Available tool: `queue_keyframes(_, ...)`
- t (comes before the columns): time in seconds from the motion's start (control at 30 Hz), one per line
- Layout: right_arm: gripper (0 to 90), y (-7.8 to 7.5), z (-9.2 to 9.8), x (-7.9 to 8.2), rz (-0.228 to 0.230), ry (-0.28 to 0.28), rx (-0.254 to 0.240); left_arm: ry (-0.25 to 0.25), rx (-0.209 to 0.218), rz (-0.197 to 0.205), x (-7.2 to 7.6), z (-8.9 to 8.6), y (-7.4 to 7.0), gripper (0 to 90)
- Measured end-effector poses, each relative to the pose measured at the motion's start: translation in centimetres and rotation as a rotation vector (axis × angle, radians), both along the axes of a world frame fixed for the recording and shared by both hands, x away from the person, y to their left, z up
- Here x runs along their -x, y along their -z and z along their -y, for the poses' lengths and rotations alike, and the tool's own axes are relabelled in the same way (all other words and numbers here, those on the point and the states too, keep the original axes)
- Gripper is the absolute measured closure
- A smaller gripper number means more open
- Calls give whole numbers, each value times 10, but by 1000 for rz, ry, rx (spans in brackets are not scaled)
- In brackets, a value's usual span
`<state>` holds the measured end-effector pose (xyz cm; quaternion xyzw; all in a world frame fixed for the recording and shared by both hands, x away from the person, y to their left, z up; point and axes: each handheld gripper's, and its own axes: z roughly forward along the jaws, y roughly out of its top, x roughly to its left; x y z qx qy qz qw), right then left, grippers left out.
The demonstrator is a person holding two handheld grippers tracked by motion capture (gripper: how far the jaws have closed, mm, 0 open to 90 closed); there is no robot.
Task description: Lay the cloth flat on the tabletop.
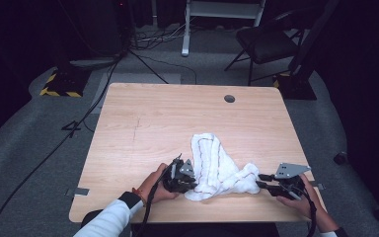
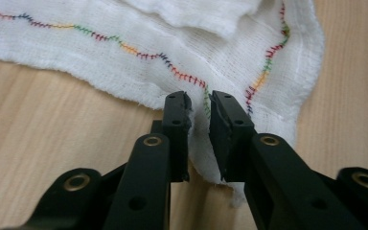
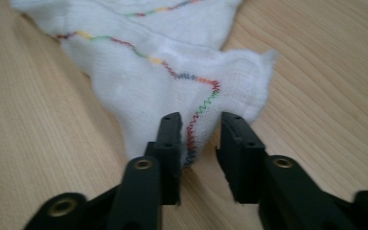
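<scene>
The crumpled white woven cloth point(image 1: 217, 165) in front of me carries a wavy line of zigzag stitching near its hem that runs through red, orange, yellow, green, blue and purple point(image 2: 148, 56). It lies on my pale wooden table point(image 1: 153, 123), light tan with fine darker grain and one small round grey cap. My two tongs are matte black with brass-coloured rivets, each topped by a grey plate. My sleeve point(image 1: 106, 219) is white.

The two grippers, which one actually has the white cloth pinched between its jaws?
The left gripper: its jaws stand close together with a fold of the cloth squeezed between them. The right gripper has a wider gap, the cloth's corner lying loose inside.
</scene>
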<state>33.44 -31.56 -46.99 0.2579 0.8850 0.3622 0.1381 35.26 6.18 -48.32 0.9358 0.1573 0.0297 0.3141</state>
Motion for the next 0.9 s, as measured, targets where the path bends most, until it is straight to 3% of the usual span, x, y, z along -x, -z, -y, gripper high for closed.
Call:
queue_keyframes(0.07, 555, -2, 7, -1, 15, 41, -4, -34, -19, 22, 0, 2, -2, 593)
queue_keyframes(0.13, 506, -11, 19, -5, 55, 133, -23, -75, 13, 24, -3, 1, -5, 432)
queue_keyframes(0.23, 486, -18, 25, -6, 75, 168, -63, -154, 28, 48, -12, -1, -8, 363)
queue_keyframes(0.27, 475, -23, 26, -6, 88, 181, -77, -159, 36, 45, -15, -2, -8, 351)
queue_keyframes(0.37, 464, -28, 20, -8, 101, 159, -86, -161, 31, 43, -24, 1, -6, 331)
queue_keyframes(0.53, 432, -22, -8, -22, 58, 85, -55, -130, 49, 55, -43, 18, -5, 305)
queue_keyframes(0.67, 405, -13, -29, -29, -3, 9, -18, -140, 61, 75, -60, 31, -1, 300)
queue_keyframes(0.73, 392, -7, -34, -29, -38, -16, 11, -153, 52, 76, -66, 34, 2, 340)
queue_keyframes(0.77, 392, -4, -35, -28, -49, -19, 18, -160, 45, 52, -70, 36, 5, 350)
queue_keyframes(0.87, 392, 2, -35, -27, -78, -12, 24, -162, 52, 56, -76, 36, 8, 401)
queue_keyframes(0.9, 416, 4, -36, -28, -89, -6, 35, -161, 50, 57, -77, 36, 8, 457)
